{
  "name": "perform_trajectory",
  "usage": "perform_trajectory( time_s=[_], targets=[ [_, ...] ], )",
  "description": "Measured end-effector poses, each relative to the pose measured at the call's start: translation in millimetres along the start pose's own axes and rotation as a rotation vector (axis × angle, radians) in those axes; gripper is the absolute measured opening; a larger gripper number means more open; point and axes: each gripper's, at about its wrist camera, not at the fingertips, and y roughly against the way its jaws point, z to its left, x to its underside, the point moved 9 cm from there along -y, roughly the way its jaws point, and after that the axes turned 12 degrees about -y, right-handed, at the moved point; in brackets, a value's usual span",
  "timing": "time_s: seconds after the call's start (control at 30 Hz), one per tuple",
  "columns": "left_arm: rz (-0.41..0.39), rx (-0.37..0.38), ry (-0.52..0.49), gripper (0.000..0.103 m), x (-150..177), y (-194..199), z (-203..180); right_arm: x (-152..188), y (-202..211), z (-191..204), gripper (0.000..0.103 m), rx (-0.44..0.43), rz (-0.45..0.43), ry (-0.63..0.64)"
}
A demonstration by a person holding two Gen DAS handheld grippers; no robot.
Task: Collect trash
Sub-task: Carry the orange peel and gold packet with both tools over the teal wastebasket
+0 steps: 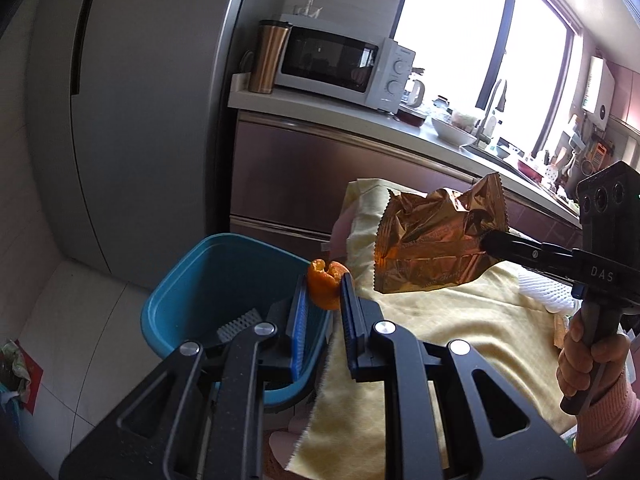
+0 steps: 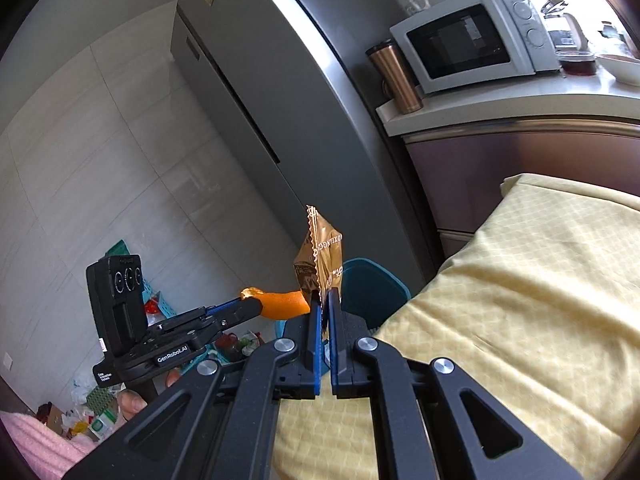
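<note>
My left gripper (image 1: 325, 285) is shut on a piece of orange peel (image 1: 326, 285) and holds it over the right rim of the teal bin (image 1: 192, 280). It also shows in the right wrist view (image 2: 250, 306), with the peel (image 2: 286, 304) at its tip. My right gripper (image 2: 325, 298) is shut on a crumpled gold foil wrapper (image 2: 322, 258) in the air, in front of the bin (image 2: 374, 294). In the left wrist view the right gripper (image 1: 490, 242) grips the wrapper (image 1: 436, 240) above the yellow tablecloth (image 1: 460, 320).
A white scrap (image 1: 239, 322) lies inside the bin. White foam netting (image 1: 548, 294) lies on the cloth. A grey fridge (image 1: 140, 100) and a counter with a microwave (image 1: 340, 66) stand behind. Clutter (image 2: 96, 412) sits on the floor at the left.
</note>
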Motion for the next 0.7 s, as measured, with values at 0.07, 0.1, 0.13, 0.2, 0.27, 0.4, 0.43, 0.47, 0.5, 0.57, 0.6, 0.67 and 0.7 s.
perform_trajectory(
  time_s=[0.07,0.1,0.13,0.2,0.27,0.4,0.43,0.47,0.5,0.57,0.6,0.67,0.7],
  targets=[
    [0.007,-0.011,0.007,0.016,2,-3,6,1,-9,2,0.002,0.002,0.016,0.003],
    [0.01,-0.017,0.011,0.016,3,-5,10,1,-14,3,0.002,0.006,0.025,0.004],
    [0.013,-0.021,0.016,0.016,4,-6,11,0,-19,3,0.002,0.009,0.034,0.005],
    [0.02,-0.03,0.026,0.016,6,-10,18,1,-27,4,0.002,0.018,0.048,0.009],
    [0.026,-0.035,0.037,0.016,9,-13,21,4,-32,4,0.002,0.026,0.061,0.009],
    [0.044,-0.046,0.051,0.017,12,-22,29,6,-46,1,0.002,0.051,0.082,0.006],
    [0.05,-0.049,0.055,0.016,14,-24,31,6,-50,1,0.002,0.055,0.088,0.003],
    [0.055,-0.051,0.057,0.016,15,-26,34,6,-53,1,0.002,0.06,0.092,0.001],
    [0.06,-0.054,0.061,0.016,17,-29,36,6,-57,0,0.002,0.065,0.095,-0.001],
    [0.07,-0.059,0.068,0.016,21,-32,39,8,-64,0,0.002,0.07,0.108,-0.003],
    [0.075,-0.059,0.073,0.016,22,-35,41,8,-68,0,0.002,0.075,0.113,-0.005],
    [0.085,-0.05,0.09,0.016,26,-39,44,10,-76,1,0.002,0.083,0.128,-0.004],
    [0.091,-0.048,0.099,0.016,28,-42,46,11,-80,0,0.002,0.088,0.134,-0.004]
  ],
)
